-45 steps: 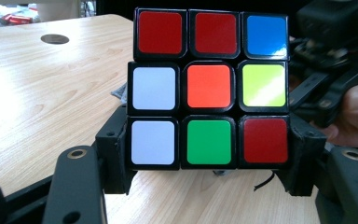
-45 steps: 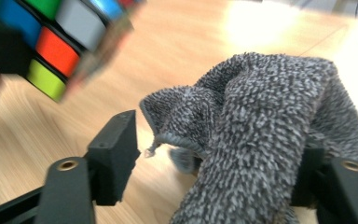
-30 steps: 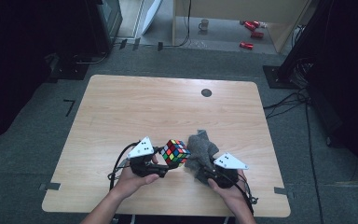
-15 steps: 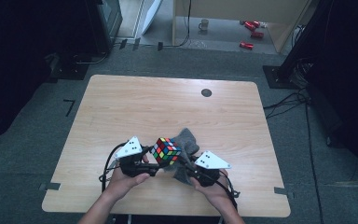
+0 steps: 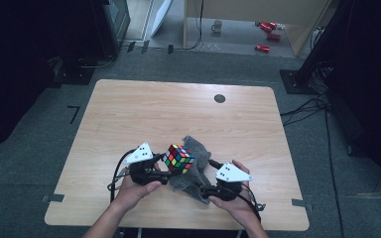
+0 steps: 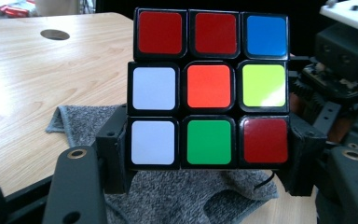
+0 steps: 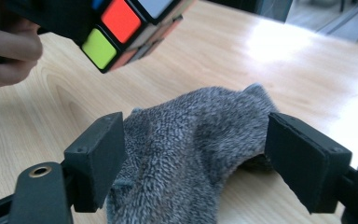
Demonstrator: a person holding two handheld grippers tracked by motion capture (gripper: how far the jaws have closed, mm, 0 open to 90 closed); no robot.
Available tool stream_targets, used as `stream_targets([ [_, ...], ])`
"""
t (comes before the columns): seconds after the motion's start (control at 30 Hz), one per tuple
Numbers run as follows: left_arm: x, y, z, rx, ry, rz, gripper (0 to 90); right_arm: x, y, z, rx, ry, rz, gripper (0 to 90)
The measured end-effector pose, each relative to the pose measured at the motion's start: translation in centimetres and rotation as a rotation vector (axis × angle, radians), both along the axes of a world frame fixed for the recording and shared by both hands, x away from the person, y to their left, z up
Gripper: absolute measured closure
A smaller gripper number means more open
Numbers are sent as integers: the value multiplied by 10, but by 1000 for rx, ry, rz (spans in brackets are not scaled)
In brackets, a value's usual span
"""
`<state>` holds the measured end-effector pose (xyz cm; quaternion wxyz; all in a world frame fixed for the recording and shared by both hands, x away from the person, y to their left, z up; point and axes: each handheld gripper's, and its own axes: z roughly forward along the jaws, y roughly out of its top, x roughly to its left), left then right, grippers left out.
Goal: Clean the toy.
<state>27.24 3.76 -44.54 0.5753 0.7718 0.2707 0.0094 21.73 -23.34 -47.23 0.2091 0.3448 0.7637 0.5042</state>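
Left gripper: my left gripper (image 5: 171, 168) clamps its two black jaws on the sides of the scrambled, multicoloured plastic puzzle cube (image 5: 179, 158), which is lifted off the table and tilted.
Cube face: in the left gripper view the cube (image 6: 209, 86) shows me red, red, blue on top, white, orange, yellow-green in the middle, white, green, red below.
Right gripper: my right gripper (image 7: 196, 163) has just been opening its jaws; they stand apart with the crumpled grey knitted cloth (image 7: 191, 140) between them, and neither pad visibly presses on it.
Cloth: it lies bunched on the pale wooden table (image 5: 144, 114), just beneath and behind the cube, between my two hands.
Cube from the right: in the right gripper view the cube (image 7: 121, 23) hangs above the cloth at upper left.
Table: a small dark round disc (image 5: 220, 98) sits near the far edge.
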Motion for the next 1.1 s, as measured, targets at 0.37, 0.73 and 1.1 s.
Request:
stream_targets([
  [0.37,1,-13,9,7,83,-50,352,-14,3,2,-2,-229,32,234],
  [0.73,4,-14,9,-29,254,-104,352,-17,15,2,-21,-330,55,228],
  [1.1,7,-14,3,-74,361,-149,352,-19,26,-1,-45,-428,61,300],
])
